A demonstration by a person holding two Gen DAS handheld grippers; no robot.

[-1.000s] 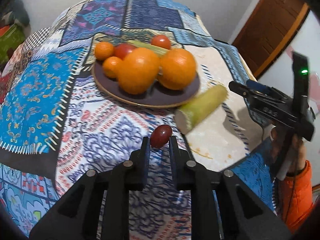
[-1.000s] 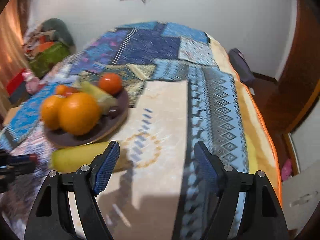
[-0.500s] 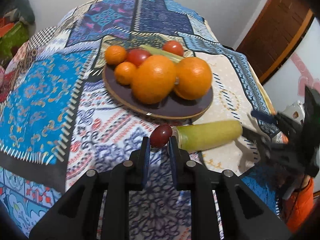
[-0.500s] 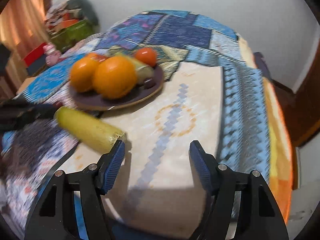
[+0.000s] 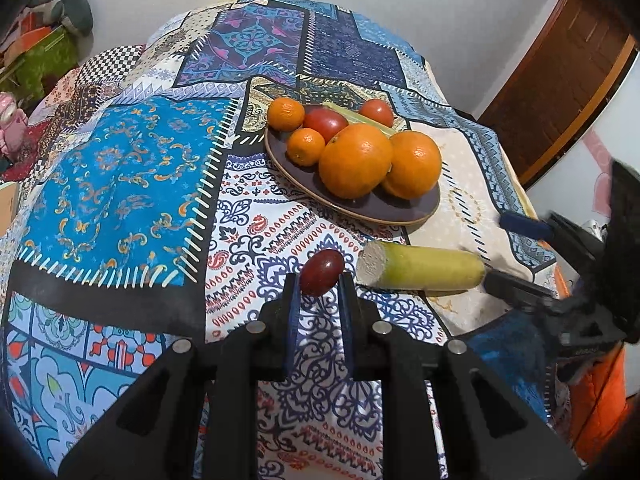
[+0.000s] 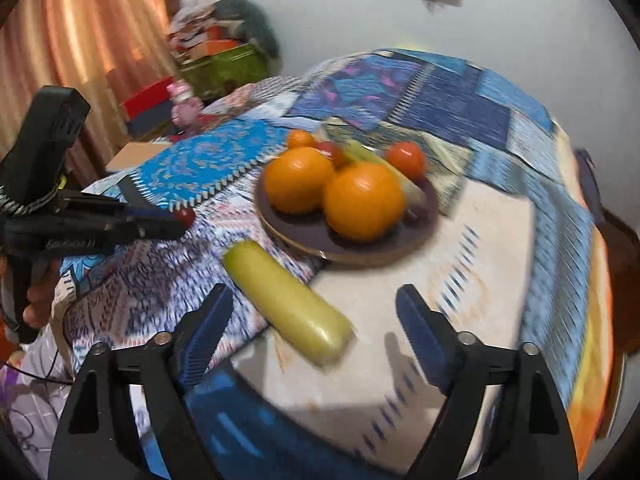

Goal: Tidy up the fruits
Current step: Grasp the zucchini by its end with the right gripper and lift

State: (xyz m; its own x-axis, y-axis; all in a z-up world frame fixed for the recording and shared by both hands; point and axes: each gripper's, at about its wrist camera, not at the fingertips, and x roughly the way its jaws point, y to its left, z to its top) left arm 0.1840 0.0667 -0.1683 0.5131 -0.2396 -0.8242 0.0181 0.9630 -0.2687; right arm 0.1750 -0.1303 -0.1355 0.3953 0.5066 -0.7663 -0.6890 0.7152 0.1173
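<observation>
My left gripper [image 5: 319,282] is shut on a small dark red grape tomato [image 5: 321,272] and holds it above the patchwork cloth, short of the plate. The dark plate [image 5: 404,210] holds two big oranges [image 5: 355,161], two small mandarins, two tomatoes and a pale green stalk. A yellow-green cut cucumber [image 5: 424,269] lies on the cloth just in front of the plate. My right gripper [image 6: 316,322] is open, its fingers either side of the near end of the cucumber [image 6: 288,300], not touching it. The left gripper also shows in the right wrist view [image 6: 182,216].
The table is covered by a patchwork cloth [image 5: 132,184] and drops off at the right by a brown door [image 5: 560,92]. Boxes and a pink toy [image 6: 182,106] sit beyond the table's left side, by an orange curtain.
My right gripper has swung left and come in toward the cucumber's near end. My left gripper has kept hold of the small tomato and moved slightly closer to the plate.
</observation>
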